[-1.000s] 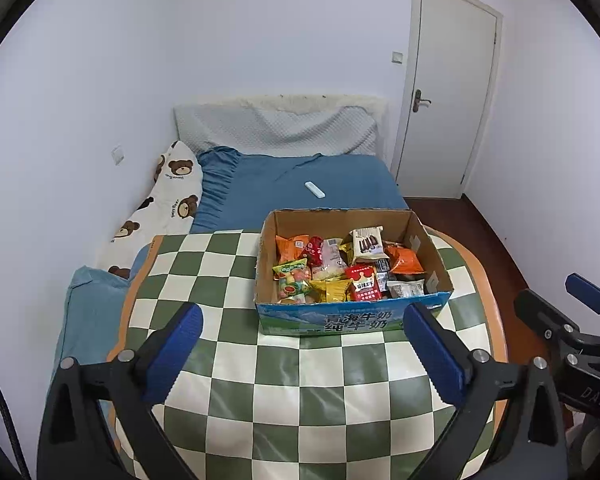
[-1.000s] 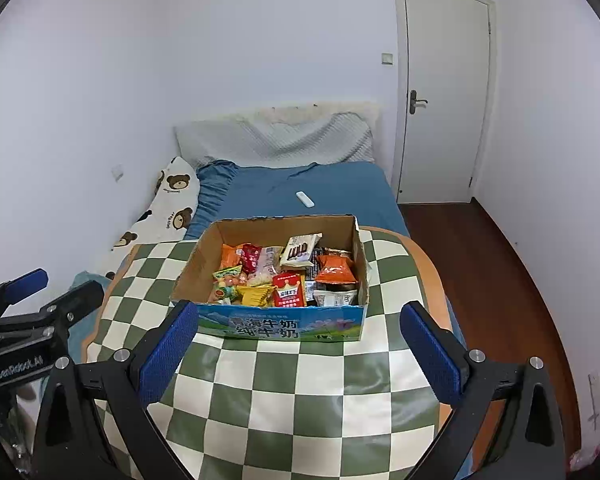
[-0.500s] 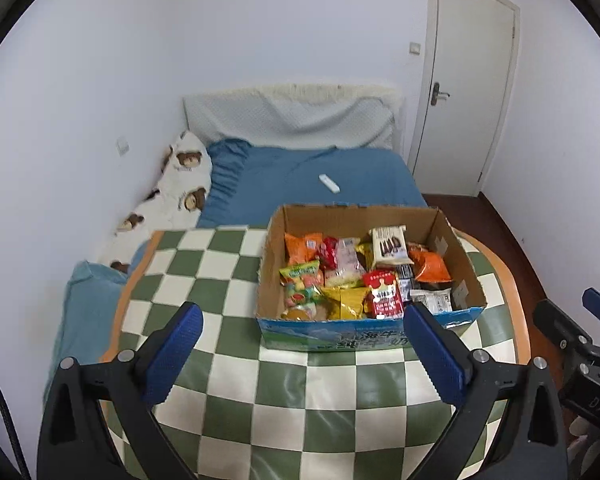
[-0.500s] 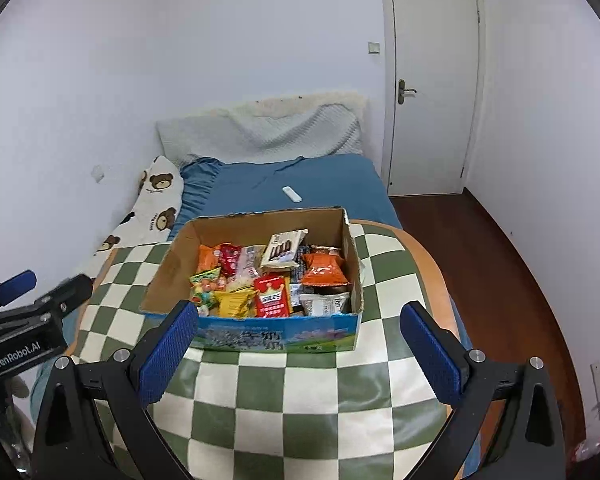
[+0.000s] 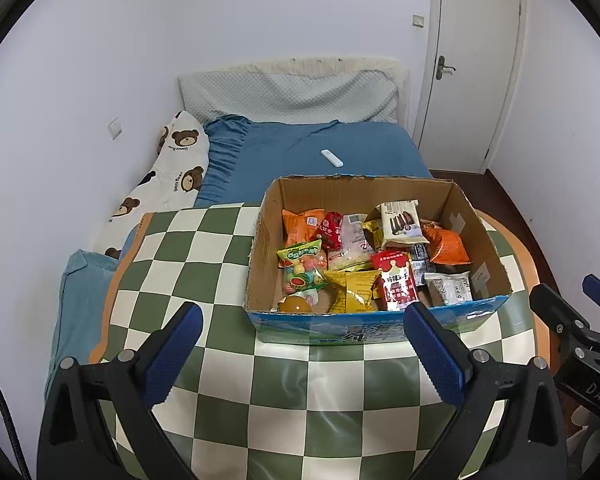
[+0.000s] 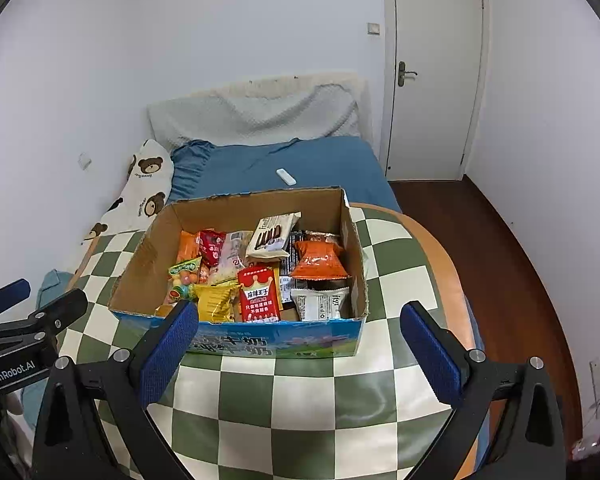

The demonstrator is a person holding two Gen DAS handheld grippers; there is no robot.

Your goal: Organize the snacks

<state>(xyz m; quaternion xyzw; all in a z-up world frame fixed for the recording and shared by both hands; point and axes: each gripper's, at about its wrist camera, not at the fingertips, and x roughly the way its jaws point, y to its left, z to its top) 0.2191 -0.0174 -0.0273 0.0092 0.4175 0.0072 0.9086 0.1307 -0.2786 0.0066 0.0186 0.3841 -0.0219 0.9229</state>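
Left wrist view: snack packets (image 5: pixel 364 256) heaped inside cardboard box (image 5: pixel 380 322) on checkered surface (image 5: pixel 204 240); my left tool (image 5: pixel 300 348) and right tool (image 6: pixel 298 346) both spread wide, empty, facing the box.

1. The left gripper (image 5: pixel 302 350) is showing black arms with silver screws.
2. Its fingers (image 5: pixel 174 354) are wearing blue textured pads.
3. The right gripper (image 6: pixel 300 350) is looking the same; white "GenRobot.AI" lettering is showing.

snacks (image 5: pixel 364 264) in box (image 5: pixel 380 330), box on table (image 5: pixel 260 400), bed (image 5: pixel 320 152) behind
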